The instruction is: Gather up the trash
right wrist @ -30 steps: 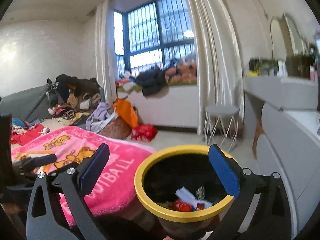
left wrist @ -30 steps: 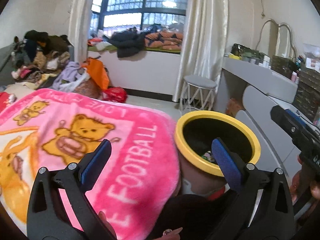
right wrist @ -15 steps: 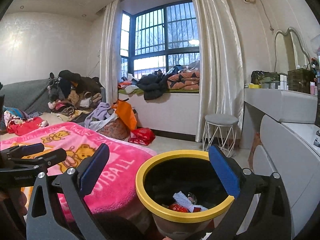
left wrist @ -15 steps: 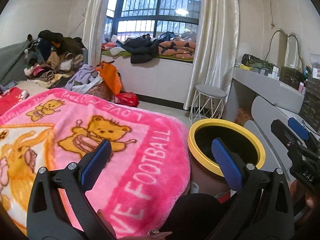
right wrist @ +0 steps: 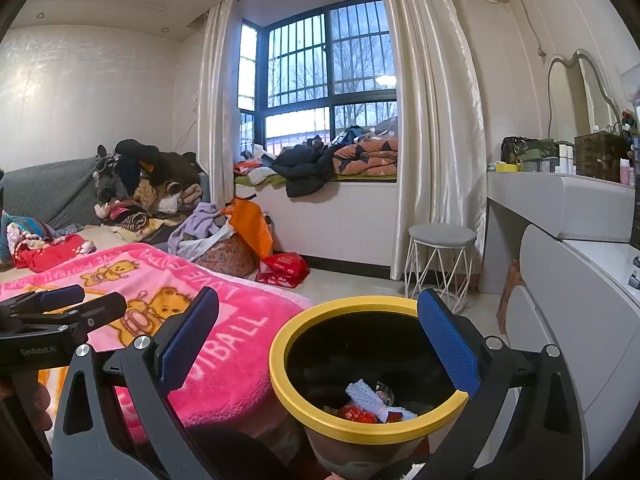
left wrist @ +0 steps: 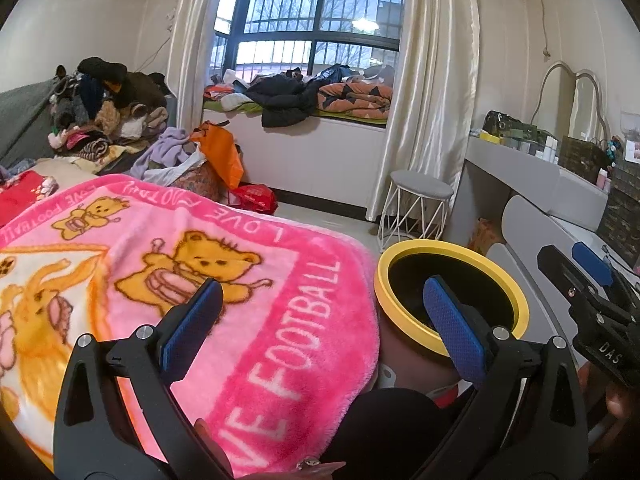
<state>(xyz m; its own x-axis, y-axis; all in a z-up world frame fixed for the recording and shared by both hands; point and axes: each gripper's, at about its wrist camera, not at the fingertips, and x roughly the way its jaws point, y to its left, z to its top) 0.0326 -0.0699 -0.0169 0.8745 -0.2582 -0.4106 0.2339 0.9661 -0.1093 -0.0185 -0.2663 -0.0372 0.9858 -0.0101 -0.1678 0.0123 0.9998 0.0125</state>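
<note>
Left gripper (left wrist: 320,320) and right gripper (right wrist: 316,332) are held with fingers wide, empty. Yellow-rimmed trash bin (right wrist: 320,420) with wrappers (right wrist: 370,402) is seen beside pink blanket (left wrist: 280,320).

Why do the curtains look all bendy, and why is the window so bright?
Both wrist views use a fisheye lens, so the curtains bow near the edges and the corners go black. In both views, daylight through the window outshines the dimmer room; the bin stays dark inside.
</note>
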